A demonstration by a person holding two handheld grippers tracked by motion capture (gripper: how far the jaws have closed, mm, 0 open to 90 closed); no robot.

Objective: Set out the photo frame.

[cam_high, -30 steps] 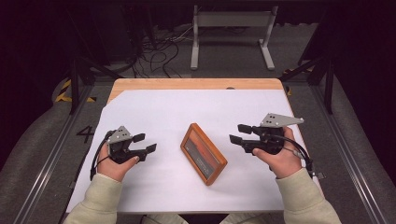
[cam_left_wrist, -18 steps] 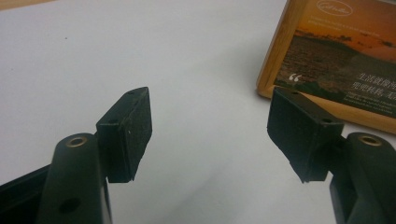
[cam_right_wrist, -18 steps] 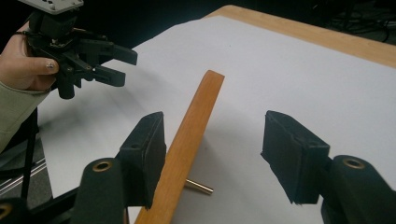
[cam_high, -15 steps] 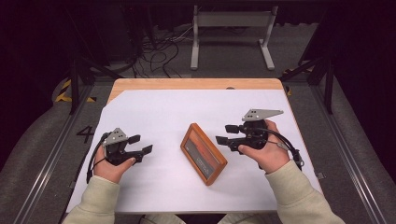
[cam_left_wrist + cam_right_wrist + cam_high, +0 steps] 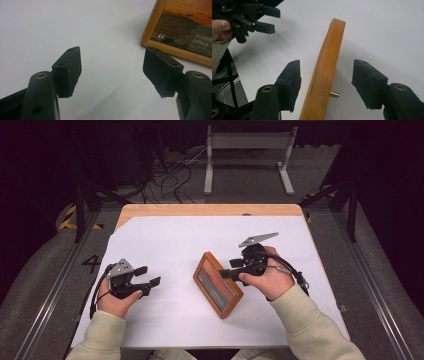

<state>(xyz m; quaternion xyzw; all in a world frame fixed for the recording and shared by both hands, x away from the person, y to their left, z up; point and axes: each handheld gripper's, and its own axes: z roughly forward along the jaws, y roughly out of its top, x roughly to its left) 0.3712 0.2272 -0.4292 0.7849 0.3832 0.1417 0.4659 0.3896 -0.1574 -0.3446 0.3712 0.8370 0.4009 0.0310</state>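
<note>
Right claw (image 5: 325,85) agape astride wooden frame (image 5: 324,72) edge.

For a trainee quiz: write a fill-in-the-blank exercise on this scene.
1. The wooden picture frame lies on a ____ sheet.
2. The right gripper has its jaws open on either side of the frame's ____.
3. The left gripper holds ____.
4. A small ____ pin sticks out of the frame.

Missing words: white; edge; nothing; metal
</note>
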